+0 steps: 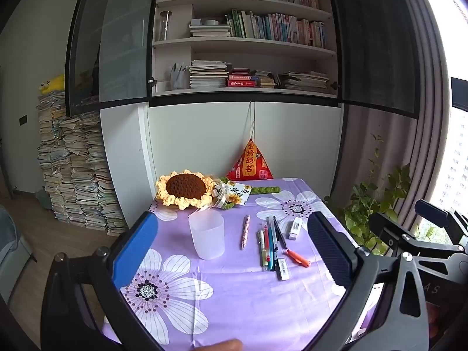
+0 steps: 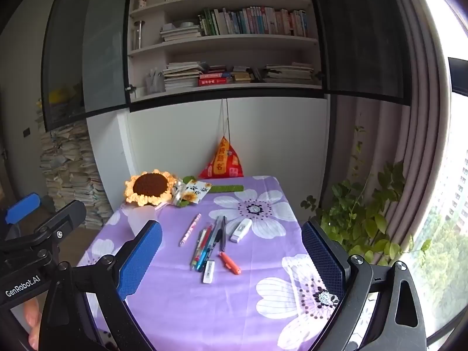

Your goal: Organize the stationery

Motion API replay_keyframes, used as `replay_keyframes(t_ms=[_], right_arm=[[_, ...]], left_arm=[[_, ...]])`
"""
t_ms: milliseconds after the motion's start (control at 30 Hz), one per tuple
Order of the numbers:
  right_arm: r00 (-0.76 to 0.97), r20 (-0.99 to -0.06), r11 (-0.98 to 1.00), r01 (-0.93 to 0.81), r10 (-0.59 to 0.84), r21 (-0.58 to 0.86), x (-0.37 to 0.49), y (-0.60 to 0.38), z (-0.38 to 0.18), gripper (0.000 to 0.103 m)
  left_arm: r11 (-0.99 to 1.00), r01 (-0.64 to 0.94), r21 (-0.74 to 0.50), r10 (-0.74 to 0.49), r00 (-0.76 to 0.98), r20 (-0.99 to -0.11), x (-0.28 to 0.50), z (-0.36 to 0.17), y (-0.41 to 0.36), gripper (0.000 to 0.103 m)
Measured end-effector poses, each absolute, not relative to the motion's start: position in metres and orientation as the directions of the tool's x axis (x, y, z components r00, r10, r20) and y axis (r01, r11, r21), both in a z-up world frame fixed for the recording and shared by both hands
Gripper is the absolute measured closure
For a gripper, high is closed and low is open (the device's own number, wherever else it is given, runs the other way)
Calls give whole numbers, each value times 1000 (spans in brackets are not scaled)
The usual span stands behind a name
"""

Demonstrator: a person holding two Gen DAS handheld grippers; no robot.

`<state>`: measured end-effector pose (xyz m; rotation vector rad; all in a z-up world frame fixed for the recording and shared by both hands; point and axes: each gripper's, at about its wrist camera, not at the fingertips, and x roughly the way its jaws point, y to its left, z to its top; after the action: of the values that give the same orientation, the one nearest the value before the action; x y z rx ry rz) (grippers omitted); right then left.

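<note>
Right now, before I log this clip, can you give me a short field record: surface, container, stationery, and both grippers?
surface: purple floral tablecloth
container: translucent white plastic cup, upright, nothing visible inside
loose pens: pink patterned pen lying alone; cluster of mixed pens beside it
other items: white correction tape, orange highlighter, small white eraser
left gripper: open, holding nothing
right gripper: open, holding nothing
</note>
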<state>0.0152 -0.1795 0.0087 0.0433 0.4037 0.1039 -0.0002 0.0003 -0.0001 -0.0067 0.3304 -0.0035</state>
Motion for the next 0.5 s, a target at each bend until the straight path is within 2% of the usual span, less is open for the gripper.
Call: replay_keyframes(t_ms=[500], right_arm=[[911,-397,993,-91,111,69,23,-181,0,6]], left_arm=[[1000,-2,2,2,941,-339,6,-5,-4,1]])
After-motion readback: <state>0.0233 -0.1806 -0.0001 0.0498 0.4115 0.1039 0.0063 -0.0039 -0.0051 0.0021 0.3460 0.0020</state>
